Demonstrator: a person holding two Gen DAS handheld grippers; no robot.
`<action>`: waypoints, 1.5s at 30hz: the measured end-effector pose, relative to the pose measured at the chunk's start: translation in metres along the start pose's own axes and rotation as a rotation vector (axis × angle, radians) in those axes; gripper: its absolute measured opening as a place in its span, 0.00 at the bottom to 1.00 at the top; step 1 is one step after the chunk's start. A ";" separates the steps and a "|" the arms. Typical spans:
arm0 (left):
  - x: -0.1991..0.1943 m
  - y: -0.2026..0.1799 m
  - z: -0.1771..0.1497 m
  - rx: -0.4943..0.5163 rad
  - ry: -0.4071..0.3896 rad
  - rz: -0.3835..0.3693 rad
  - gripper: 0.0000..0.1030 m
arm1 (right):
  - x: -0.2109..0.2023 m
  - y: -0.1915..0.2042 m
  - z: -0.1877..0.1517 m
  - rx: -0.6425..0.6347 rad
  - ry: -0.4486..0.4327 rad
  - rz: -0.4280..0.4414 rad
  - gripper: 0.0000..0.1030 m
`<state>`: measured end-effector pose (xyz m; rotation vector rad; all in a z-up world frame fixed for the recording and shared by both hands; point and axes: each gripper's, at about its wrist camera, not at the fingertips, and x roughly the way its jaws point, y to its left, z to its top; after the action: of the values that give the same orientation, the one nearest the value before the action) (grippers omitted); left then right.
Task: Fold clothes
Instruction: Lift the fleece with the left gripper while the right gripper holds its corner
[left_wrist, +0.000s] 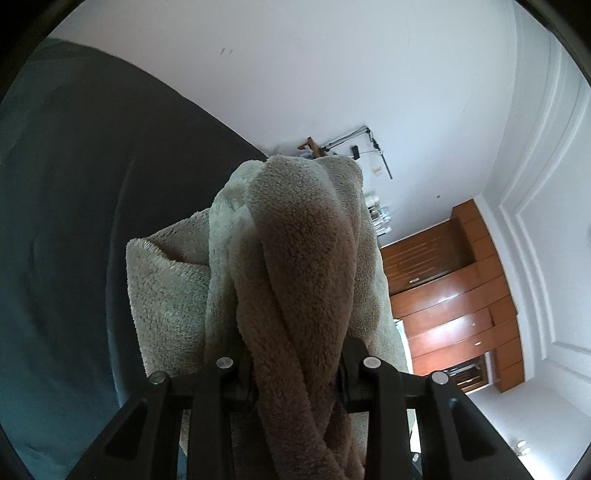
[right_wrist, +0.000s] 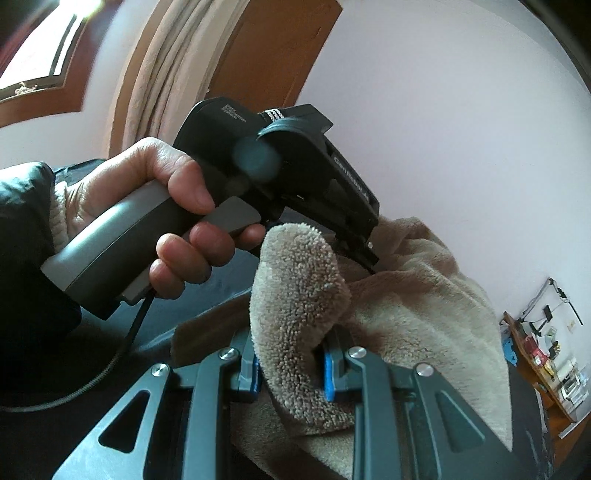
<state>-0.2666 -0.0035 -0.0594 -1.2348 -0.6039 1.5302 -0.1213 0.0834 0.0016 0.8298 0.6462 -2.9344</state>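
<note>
left claw (right_wrist: 371, 264) black, grey grip, black cable | bare hand (right_wrist: 162, 206), black sleeve | right claw (right_wrist: 291, 373) blue pads

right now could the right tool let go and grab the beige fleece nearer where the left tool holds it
Probably yes. The right tool is shut on the beige fleece, and the left tool grips the same cloth just ahead of it. Only bunched fleece lies between them, nothing hard, though the folds hide the exact edge.

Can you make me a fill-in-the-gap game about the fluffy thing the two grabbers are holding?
1. The fluffy beige garment is pinched by ____ grippers at once.
2. The right gripper has pads coloured ____.
3. In the right wrist view, a bare ____ grips the handle of the left gripper.
4. The cabinets by the wall are made of ____.

Missing words: two; blue; hand; wood
</note>
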 end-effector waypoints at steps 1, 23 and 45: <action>0.000 0.003 -0.001 -0.003 0.000 -0.007 0.32 | 0.001 0.000 0.000 -0.003 0.008 0.010 0.26; -0.015 0.018 -0.006 0.033 0.025 0.041 0.40 | -0.021 -0.063 0.000 0.308 -0.048 0.202 0.57; -0.056 -0.064 -0.006 0.136 -0.232 0.074 0.42 | 0.012 -0.011 -0.013 0.100 0.079 0.163 0.59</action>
<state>-0.2395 -0.0345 0.0153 -0.9944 -0.5983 1.7625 -0.1270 0.0994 -0.0104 0.9618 0.4167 -2.8183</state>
